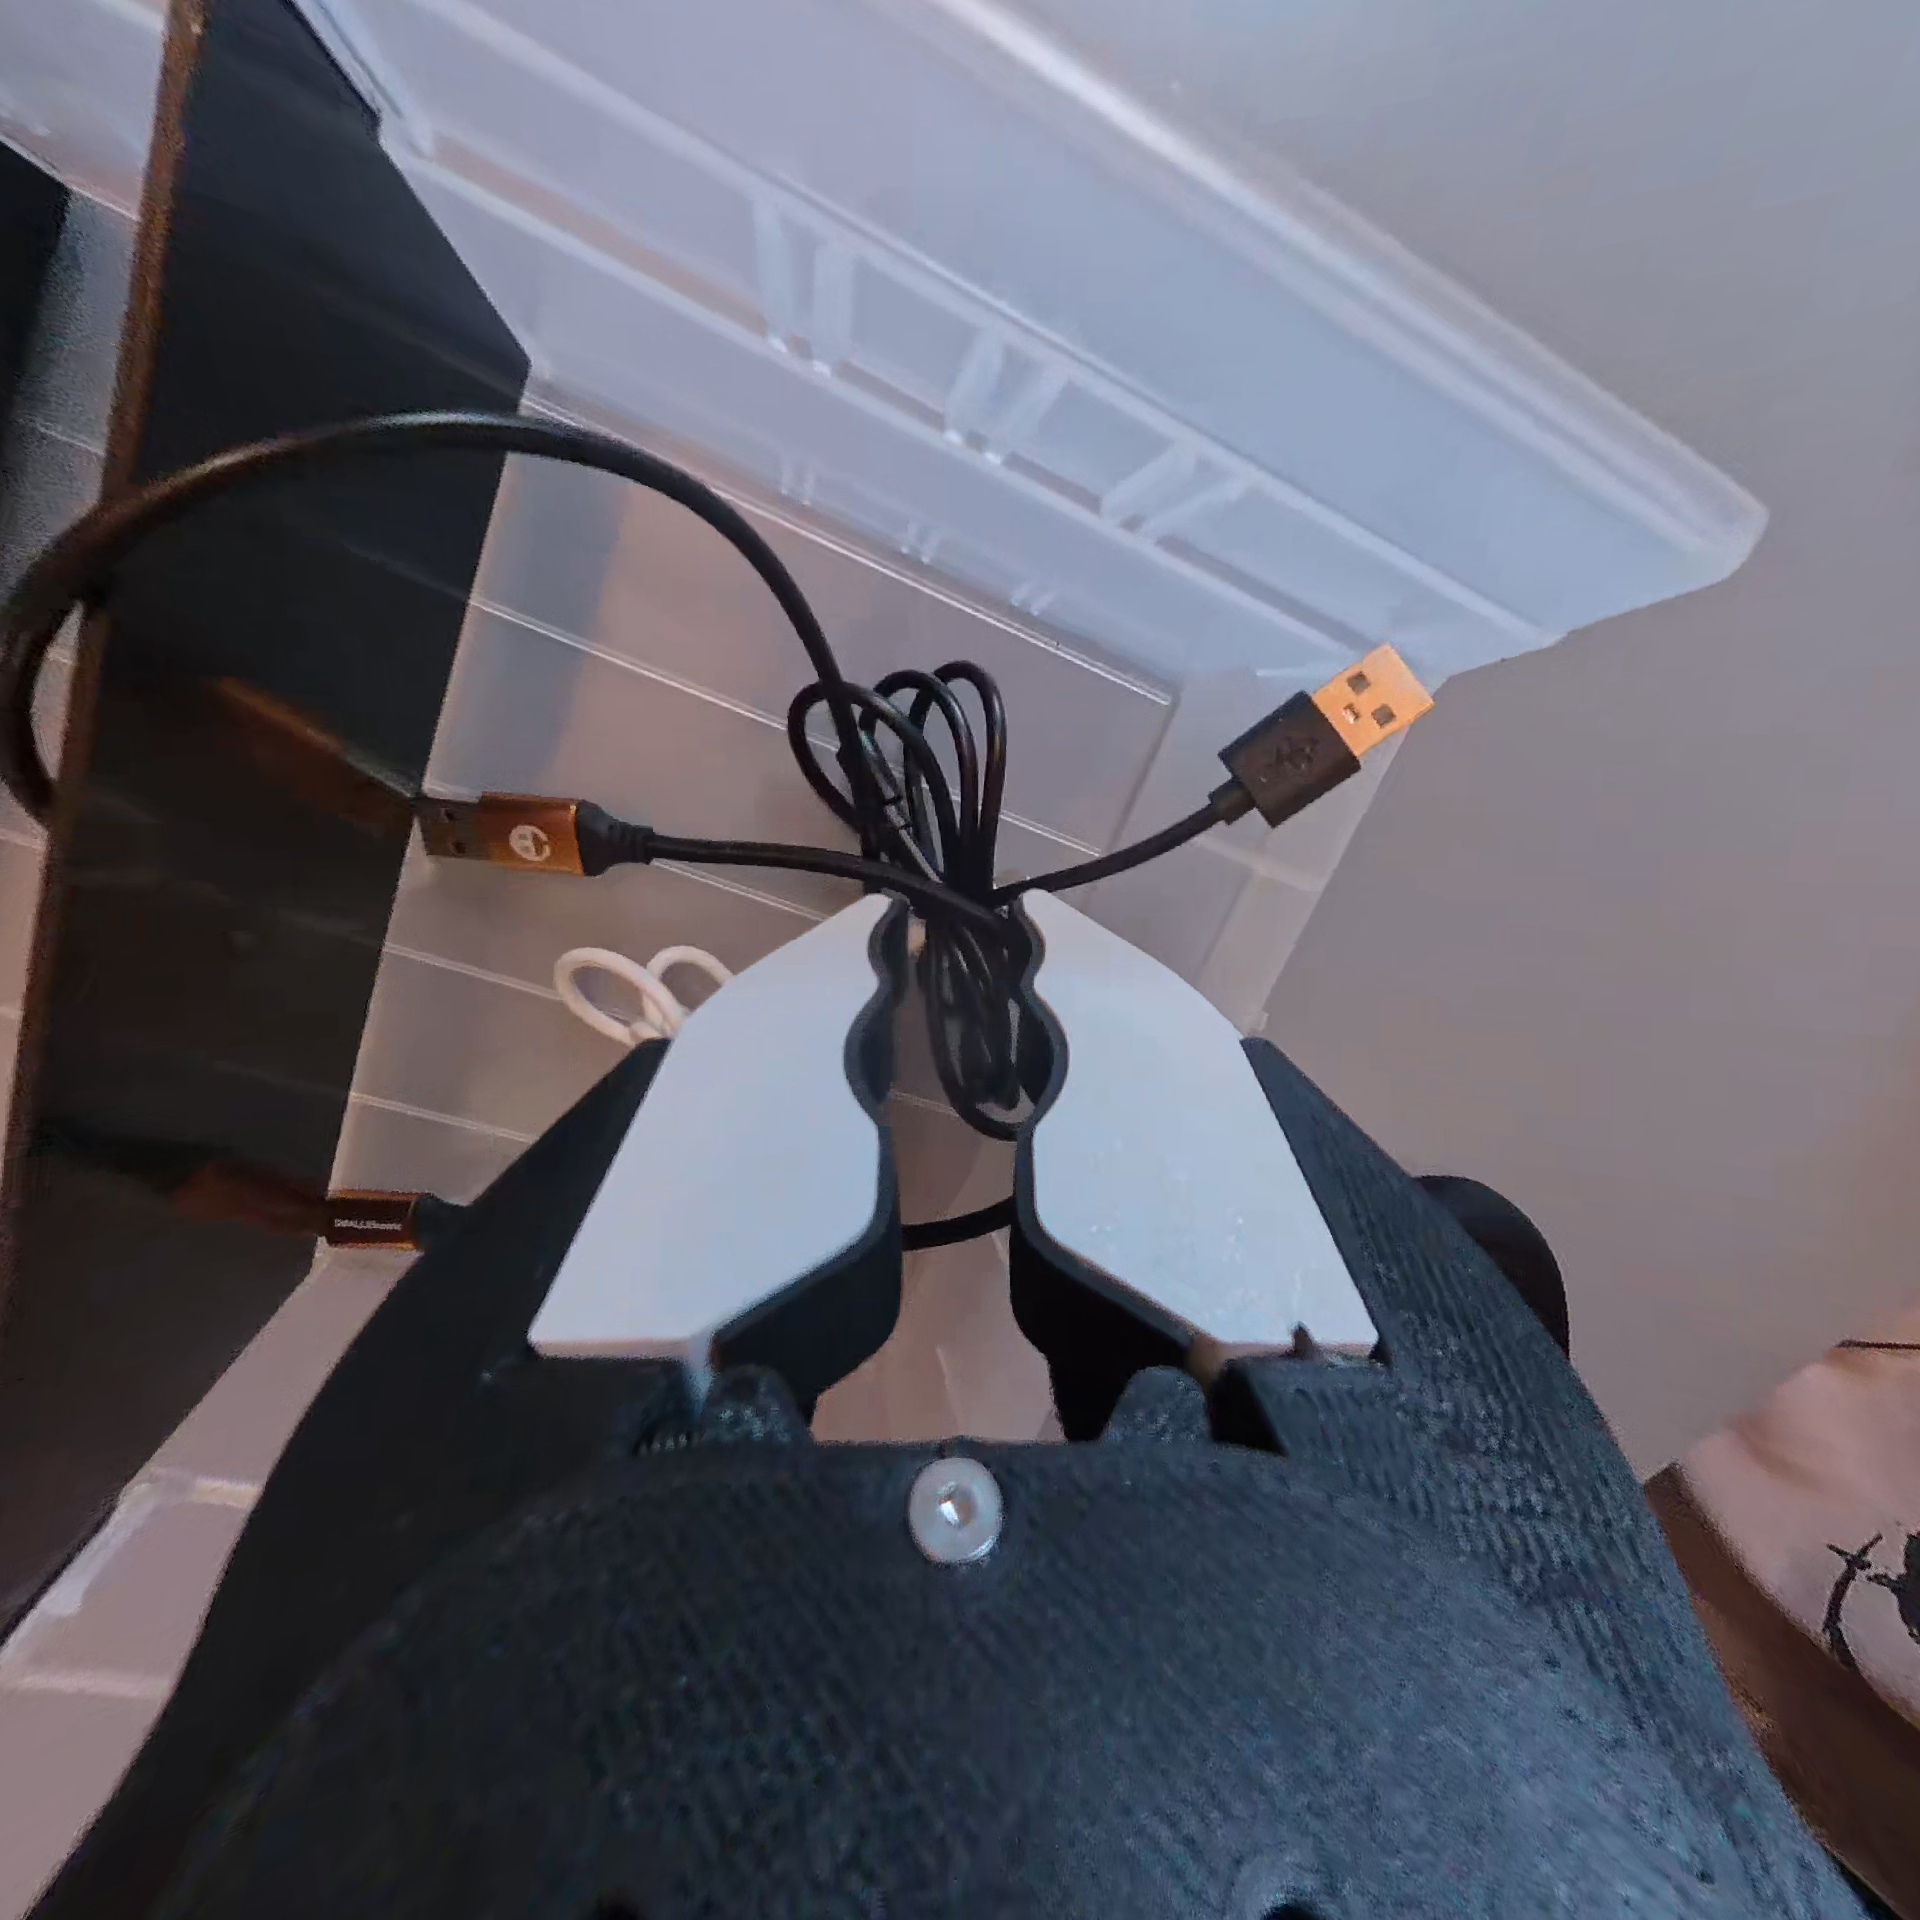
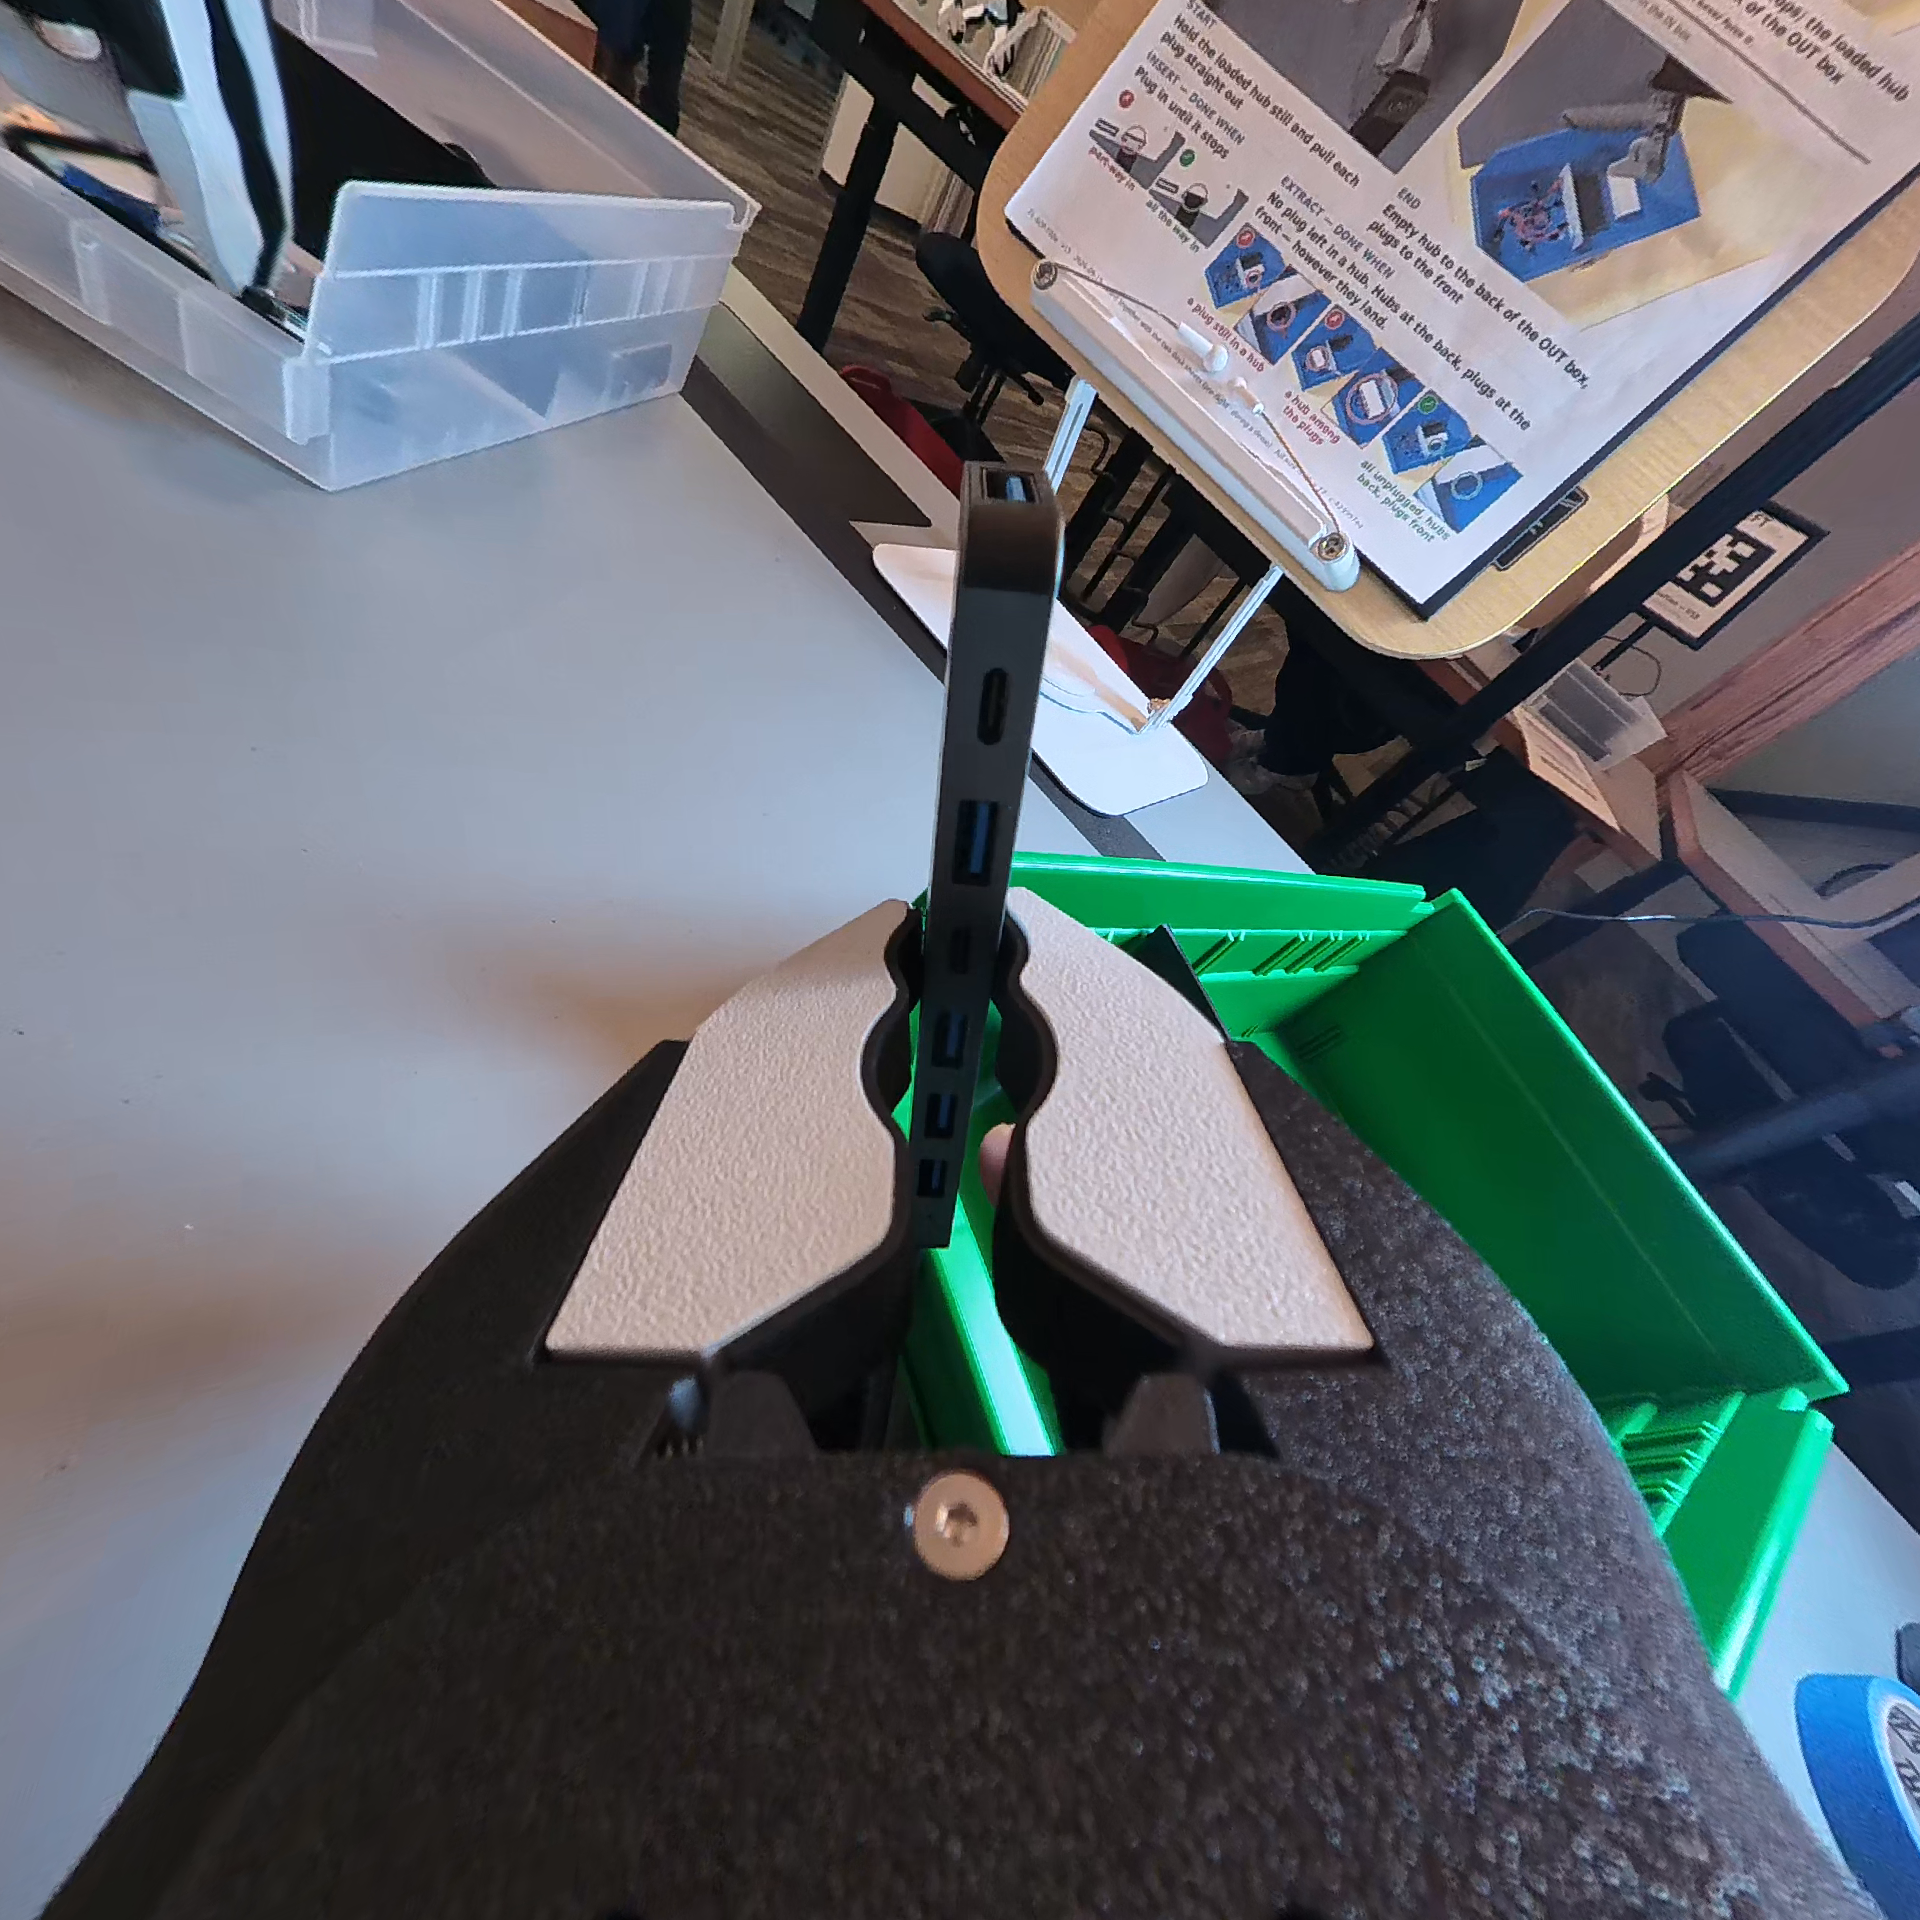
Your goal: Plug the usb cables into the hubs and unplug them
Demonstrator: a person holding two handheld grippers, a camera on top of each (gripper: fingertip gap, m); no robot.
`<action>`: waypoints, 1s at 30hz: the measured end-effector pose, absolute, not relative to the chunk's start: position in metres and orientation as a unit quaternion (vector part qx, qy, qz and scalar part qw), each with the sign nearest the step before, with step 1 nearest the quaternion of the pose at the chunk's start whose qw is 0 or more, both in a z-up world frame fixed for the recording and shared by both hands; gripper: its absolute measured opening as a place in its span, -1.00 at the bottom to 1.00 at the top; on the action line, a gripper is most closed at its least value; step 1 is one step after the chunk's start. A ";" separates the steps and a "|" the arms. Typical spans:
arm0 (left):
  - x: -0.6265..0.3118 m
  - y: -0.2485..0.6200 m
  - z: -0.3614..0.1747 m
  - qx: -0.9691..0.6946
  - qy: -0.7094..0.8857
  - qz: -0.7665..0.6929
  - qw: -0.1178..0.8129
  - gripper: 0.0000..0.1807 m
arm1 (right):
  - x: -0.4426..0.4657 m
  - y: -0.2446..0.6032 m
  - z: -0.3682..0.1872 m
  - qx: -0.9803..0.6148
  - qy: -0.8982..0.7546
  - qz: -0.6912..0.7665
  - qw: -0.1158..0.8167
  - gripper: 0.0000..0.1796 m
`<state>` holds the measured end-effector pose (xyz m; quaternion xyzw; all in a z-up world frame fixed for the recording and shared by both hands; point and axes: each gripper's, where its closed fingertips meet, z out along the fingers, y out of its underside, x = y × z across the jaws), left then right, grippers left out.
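The left gripper is clamped on a tangled cable bundle at frame centre, not a plug, so aiming could fail, while the right gripper, clamped on the upright hub mid-frame, may let it pivot.

A tangle of thin black USB cables hangs in the air, pinched mid-bundle, one gold-tipped USB-A plug poking up and right, a copper-sleeved plug pointing left. The slim black hub stands on end above the table's right edge, its row of ports, several blue inside, all empty.
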<state>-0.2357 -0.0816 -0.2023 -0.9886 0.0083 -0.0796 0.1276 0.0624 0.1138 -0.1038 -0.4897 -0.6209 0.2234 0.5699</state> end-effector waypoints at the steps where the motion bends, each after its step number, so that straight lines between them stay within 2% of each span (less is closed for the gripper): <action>1: -0.235 -0.082 -0.202 -0.988 0.008 -0.081 0.128 -0.80 | 0.062 0.114 -0.104 -0.490 -0.621 0.223 0.570 -0.87; 6: -0.230 -0.082 -0.203 -0.988 0.009 -0.091 0.127 -0.85 | 0.062 0.113 -0.105 -0.490 -0.622 0.223 0.569 -0.87; 8: -0.224 -0.085 -0.204 -0.986 0.004 -0.115 0.119 -0.68 | 0.062 0.114 -0.105 -0.491 -0.622 0.222 0.569 -0.87; 19: -0.232 -0.094 -0.199 -0.985 -0.002 -0.109 0.132 -0.91 | 0.064 0.116 -0.103 -0.493 -0.616 0.225 0.571 -0.87; 24: -0.238 -0.095 -0.151 -0.975 0.023 -0.077 0.208 -0.94 | 0.063 0.116 -0.104 -0.494 -0.616 0.227 0.570 -0.87; 30: -0.233 -0.098 -0.045 -0.930 0.100 0.047 0.350 -0.95 | 0.061 0.115 -0.107 -0.495 -0.619 0.226 0.566 -0.87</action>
